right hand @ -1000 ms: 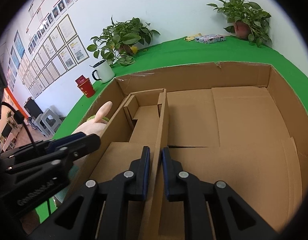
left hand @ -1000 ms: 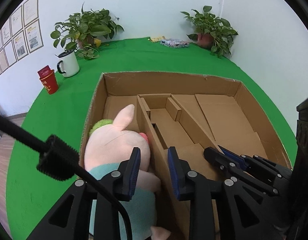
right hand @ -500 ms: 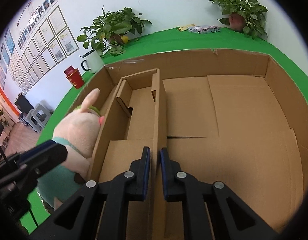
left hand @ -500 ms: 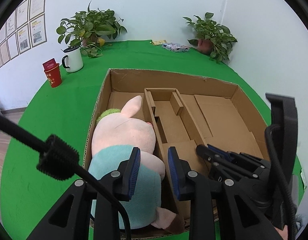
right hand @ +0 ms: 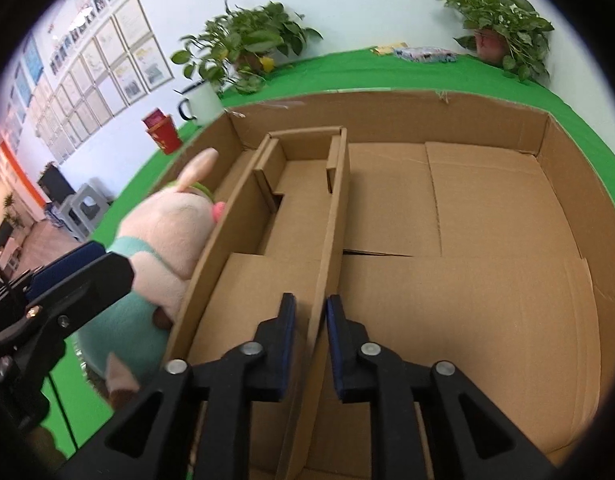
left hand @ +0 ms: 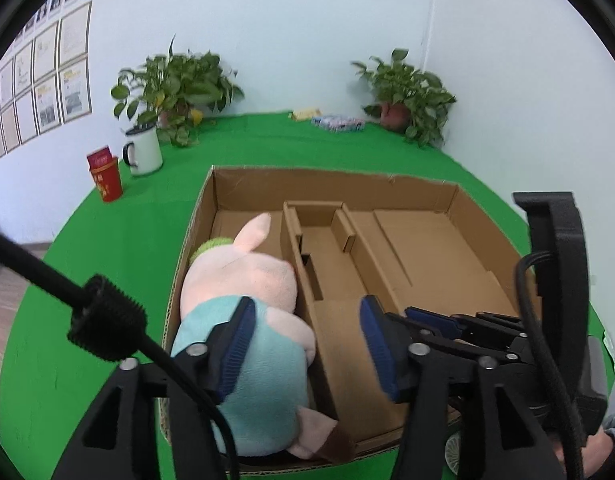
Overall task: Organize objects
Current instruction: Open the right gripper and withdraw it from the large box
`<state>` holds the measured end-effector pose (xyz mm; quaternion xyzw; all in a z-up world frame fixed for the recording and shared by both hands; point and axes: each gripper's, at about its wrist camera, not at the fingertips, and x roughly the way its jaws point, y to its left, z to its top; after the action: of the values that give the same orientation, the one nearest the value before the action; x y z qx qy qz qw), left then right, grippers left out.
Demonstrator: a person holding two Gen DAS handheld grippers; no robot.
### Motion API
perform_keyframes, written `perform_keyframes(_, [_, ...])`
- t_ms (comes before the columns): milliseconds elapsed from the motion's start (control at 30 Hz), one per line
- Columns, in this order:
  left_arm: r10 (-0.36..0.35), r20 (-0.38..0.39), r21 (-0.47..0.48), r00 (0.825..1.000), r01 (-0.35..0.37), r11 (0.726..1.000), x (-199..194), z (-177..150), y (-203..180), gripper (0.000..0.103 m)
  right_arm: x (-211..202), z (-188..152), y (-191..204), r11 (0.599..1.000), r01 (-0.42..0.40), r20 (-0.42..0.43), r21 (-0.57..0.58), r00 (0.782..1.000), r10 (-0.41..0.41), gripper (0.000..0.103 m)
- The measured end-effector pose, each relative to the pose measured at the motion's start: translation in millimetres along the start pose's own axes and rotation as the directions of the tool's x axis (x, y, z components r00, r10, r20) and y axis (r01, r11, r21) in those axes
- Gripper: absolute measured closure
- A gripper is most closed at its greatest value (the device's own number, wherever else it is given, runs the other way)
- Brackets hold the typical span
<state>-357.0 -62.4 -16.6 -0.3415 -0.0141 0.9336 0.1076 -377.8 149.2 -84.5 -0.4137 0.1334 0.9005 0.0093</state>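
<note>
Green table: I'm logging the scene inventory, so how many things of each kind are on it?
Cardboard box: 1
Plush pig: 1
Potted plants: 2
White mug: 1
Red cup: 1
Flat packets by the wall: 2
Total: 8

plush pig (left hand: 243,280): face turned away; lower body behind left gripper (left hand: 303,332) finger
right gripper (right hand: 310,334): contact with the divider (right hand: 327,240) unclear
packets (left hand: 338,123): too small to read
wall frames (right hand: 107,64): print illegible
box (right hand: 567,216): near edge cut off
</note>
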Motion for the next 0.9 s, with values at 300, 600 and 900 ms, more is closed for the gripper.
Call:
perform_keyframes(300, [-0.034,0.181,-0.002,0.983,0.034,0.999,-49.2,-16.8,-31.8,0.007,-87.2,-31.3,-22.0,0.996,0.075,0.18,-0.04,0.981,-0.067,0.021])
perform_keyframes(600, [-0.024,0.182,0.035,0.983,0.018,0.999,-101.1,-65.7,-103.6,0.0,-134.0,-79.8,-25.2,0.985,0.131,0.168,-0.109,0.979,-0.112,0.021])
perform_keyframes(900, [0.062,0.133,-0.081,0.989,-0.052,0.995,-132.0,-106.2,-130.0,0.002,-174.4,-118.8,-33.7,0.989,0.1,0.204,-0.107,0.976,-0.076,0.021])
